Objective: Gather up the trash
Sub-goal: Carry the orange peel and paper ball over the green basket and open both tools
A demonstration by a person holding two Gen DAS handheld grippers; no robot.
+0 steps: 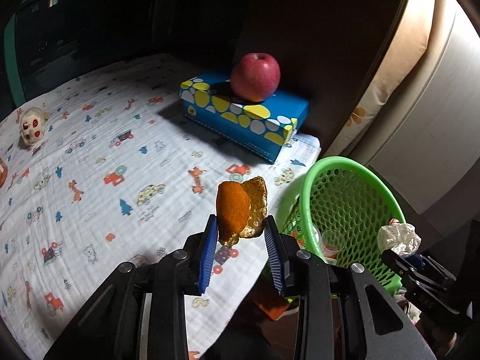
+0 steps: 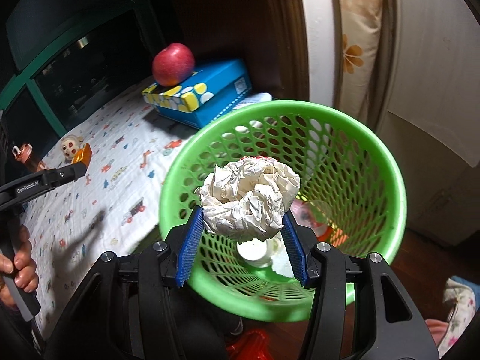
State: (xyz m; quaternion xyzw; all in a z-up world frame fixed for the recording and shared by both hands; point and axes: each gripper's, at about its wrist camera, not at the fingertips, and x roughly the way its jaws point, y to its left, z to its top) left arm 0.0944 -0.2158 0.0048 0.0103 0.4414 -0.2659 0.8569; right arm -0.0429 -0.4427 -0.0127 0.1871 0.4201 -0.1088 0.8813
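My left gripper (image 1: 241,225) is shut on a piece of orange peel (image 1: 241,211) and holds it above the patterned cloth near the table's right edge, left of the green mesh basket (image 1: 387,192). My right gripper (image 2: 243,222) is shut on a crumpled ball of white paper (image 2: 250,198) and holds it over the mouth of the green basket (image 2: 180,165). That paper ball also shows in the left wrist view (image 1: 399,238). Inside the basket lie a white cup (image 2: 252,253), a clear plastic cup (image 2: 318,216) and other scraps.
A red apple (image 1: 255,77) sits on a blue tissue box (image 1: 240,114) at the back right of the table. A small doll-face toy (image 1: 31,126) lies at the far left. A pale cabinet (image 2: 435,120) stands behind the basket.
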